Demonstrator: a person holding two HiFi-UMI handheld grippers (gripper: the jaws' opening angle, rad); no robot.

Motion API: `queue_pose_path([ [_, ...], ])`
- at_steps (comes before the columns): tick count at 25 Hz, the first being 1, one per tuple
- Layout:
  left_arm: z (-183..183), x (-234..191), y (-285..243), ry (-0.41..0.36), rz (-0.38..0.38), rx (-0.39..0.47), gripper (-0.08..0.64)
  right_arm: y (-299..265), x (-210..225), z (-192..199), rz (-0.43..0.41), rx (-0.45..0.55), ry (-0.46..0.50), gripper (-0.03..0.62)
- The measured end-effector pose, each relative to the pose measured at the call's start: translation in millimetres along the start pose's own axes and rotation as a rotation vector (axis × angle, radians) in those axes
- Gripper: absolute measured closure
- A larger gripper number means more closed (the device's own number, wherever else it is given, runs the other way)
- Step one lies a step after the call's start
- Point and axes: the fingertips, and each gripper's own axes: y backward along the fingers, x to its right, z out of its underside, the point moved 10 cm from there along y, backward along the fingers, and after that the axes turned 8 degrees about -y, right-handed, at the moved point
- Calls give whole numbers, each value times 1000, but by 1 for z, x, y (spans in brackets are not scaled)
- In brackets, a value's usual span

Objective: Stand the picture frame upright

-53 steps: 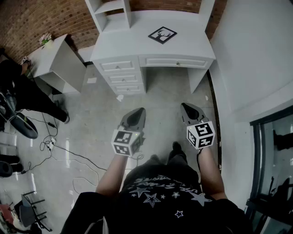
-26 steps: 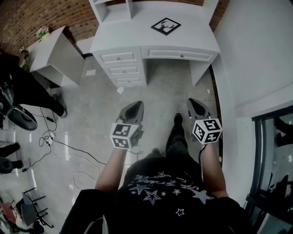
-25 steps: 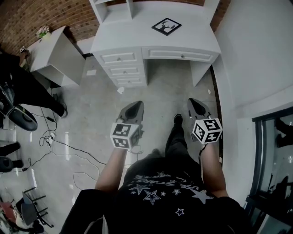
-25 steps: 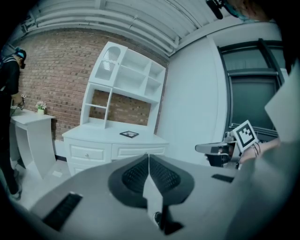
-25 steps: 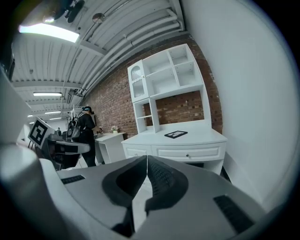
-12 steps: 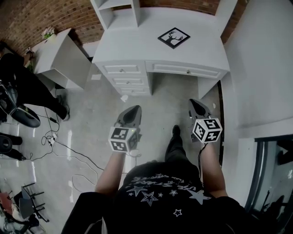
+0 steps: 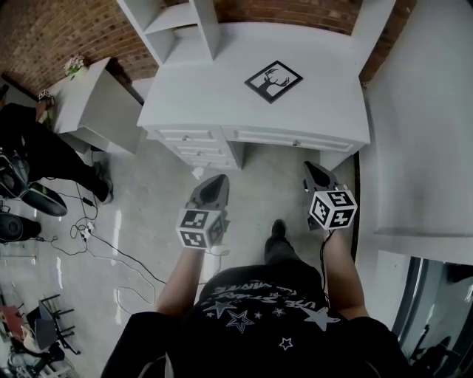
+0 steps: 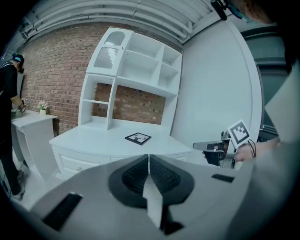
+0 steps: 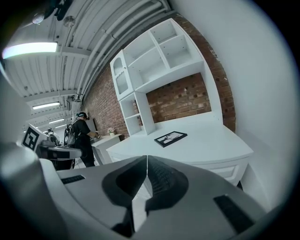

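Observation:
A black picture frame (image 7: 273,80) with a deer print lies flat on the white desk (image 7: 222,96), a little right of its middle. The frame (image 8: 138,138) shows small in the left gripper view, and in the right gripper view the frame (image 9: 170,138) lies ahead on the desktop. My left gripper (image 7: 219,180) is shut and holds nothing, over the floor short of the desk's front. My right gripper (image 7: 311,168) is also shut and bare, close to the desk's right front corner. The right gripper (image 8: 199,146) shows at the right of the left gripper view.
A white hutch of shelves (image 7: 174,22) stands at the desk's back left, against a brick wall (image 7: 59,37). Drawers (image 7: 196,148) fill the desk's left front. A white wall (image 7: 429,125) runs along the right. A side table (image 7: 96,100) and a person (image 7: 37,148) are at left, with cables (image 7: 96,236) on the floor.
Both grippers have come forward toward the desk, still shut. The desk and frame sit larger and lower in the head view than a second ago.

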Motion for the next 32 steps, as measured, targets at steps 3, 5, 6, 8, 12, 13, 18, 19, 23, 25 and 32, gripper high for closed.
queue_pose_path([
  [3,-9,4,-27,1,-9,-10,540,-17,24,-11,-9,-14,-10,575],
  [5,-15,6,-41,3,-19,-11,540,-27,37,-18,-15,-24,-16,575],
  [6,-18,7,-47,4,-23,-11,540,-32,44,-21,-18,-28,-21,575],
  [8,-22,8,-58,5,-33,-13,540,-41,56,-28,-26,-32,-33,575],
  [12,-28,7,-77,12,-66,-14,540,-63,74,-40,-53,-47,-26,575],
  [13,-30,6,-80,15,-75,-13,540,-69,77,-43,-62,-51,-25,575],
  [18,-38,2,-97,28,-113,-4,540,-95,87,-53,-103,-79,-36,575],
  [19,-40,2,-100,29,-118,-2,540,-99,88,-55,-112,-84,-36,575],
  [23,-43,3,-108,34,-124,-1,540,-113,88,-55,-135,-101,-32,575],
  [25,-42,1,-110,45,-125,0,540,-116,87,-54,-137,-105,-44,575],
  [32,-37,-15,-126,76,-86,-26,540,-126,80,-45,-109,-137,-73,575],
])
